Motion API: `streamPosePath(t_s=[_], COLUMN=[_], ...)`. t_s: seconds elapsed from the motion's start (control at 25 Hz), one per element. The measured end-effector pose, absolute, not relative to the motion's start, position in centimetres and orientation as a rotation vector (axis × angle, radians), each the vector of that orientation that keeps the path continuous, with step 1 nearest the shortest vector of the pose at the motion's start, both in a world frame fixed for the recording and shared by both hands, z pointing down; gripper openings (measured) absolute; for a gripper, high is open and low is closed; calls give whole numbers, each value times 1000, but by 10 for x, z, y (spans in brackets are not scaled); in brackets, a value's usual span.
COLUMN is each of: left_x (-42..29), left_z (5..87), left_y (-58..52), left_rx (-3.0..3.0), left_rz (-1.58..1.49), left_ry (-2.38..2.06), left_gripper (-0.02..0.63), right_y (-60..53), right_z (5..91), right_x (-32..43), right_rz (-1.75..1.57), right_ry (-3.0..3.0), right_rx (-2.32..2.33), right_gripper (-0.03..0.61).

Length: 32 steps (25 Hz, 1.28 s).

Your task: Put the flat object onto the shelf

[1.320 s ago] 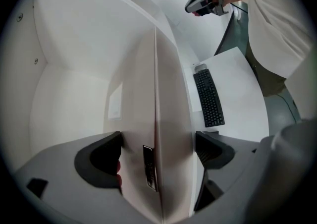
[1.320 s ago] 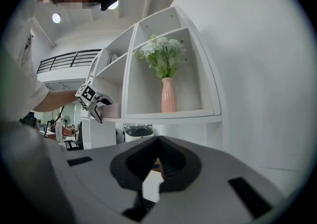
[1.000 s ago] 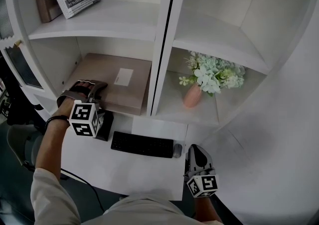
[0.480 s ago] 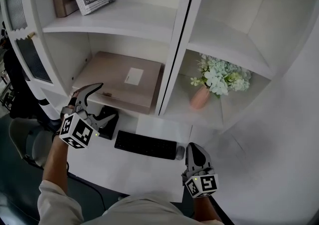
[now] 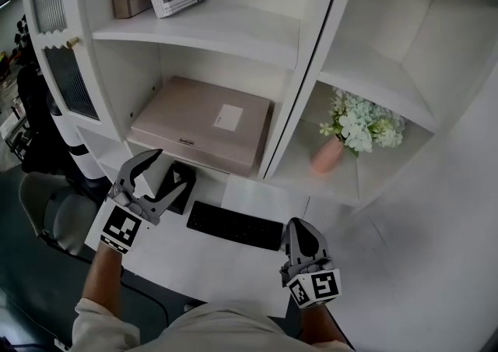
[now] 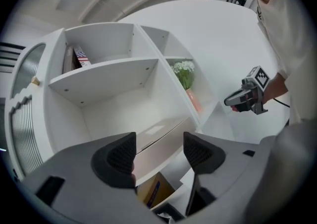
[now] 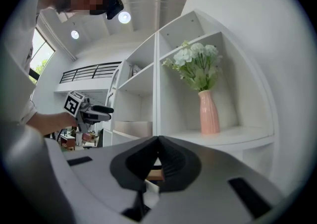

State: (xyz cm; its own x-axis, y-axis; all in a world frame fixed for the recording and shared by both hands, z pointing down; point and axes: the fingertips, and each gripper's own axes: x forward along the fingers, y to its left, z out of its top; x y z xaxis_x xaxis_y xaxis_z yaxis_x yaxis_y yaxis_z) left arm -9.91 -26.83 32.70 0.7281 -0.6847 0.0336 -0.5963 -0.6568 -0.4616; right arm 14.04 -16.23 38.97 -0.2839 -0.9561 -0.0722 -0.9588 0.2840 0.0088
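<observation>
Box (image 5: 198,113) lies flat in the lower left bay (image 5: 210,70), its front edge at the lip. Your left gripper (image 5: 165,174) is off it, jaws apart though just now closing, nothing between them. Swing that hand carelessly and you could catch the edge and drag it out. Keyboard (image 5: 233,226) lies below. Your right gripper (image 5: 302,227) is clenched, empty. Vase (image 5: 327,154) stands well apart.
</observation>
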Motion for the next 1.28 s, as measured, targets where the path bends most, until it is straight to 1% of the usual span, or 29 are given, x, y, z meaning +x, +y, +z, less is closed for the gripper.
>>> streamPosePath(t_s=[0.12,0.32,0.44,0.48,0.52,1.28], left_x=[-105,-113,-124,-128,-130,-152], left_z=[324,341,349,350,351,384], left_y=[-256,-241,-236,-234,-232,-196], left_rx=[-2552,-2643,-2677,-2683,-2688,-2738], left_rz=[-185,-153,-130,-117,-105,-66], left_ry=[1055,1151,1251,1278,1295,1463], left_gripper=[229,168,90,54,35,26], right_y=[-162,-160,-159,-158,-158,-149], right_z=[384,378,375,374,374,374], right_x=[131,118,110,108,106,84], right_rz=[93,105,118,120,122,132], right_ry=[2493,2520,2539,2545,2551,2638], right_rx=[-1810,-1756,-1723,-1714,-1705,-1592], right_gripper=[3,3,3,3,3,3])
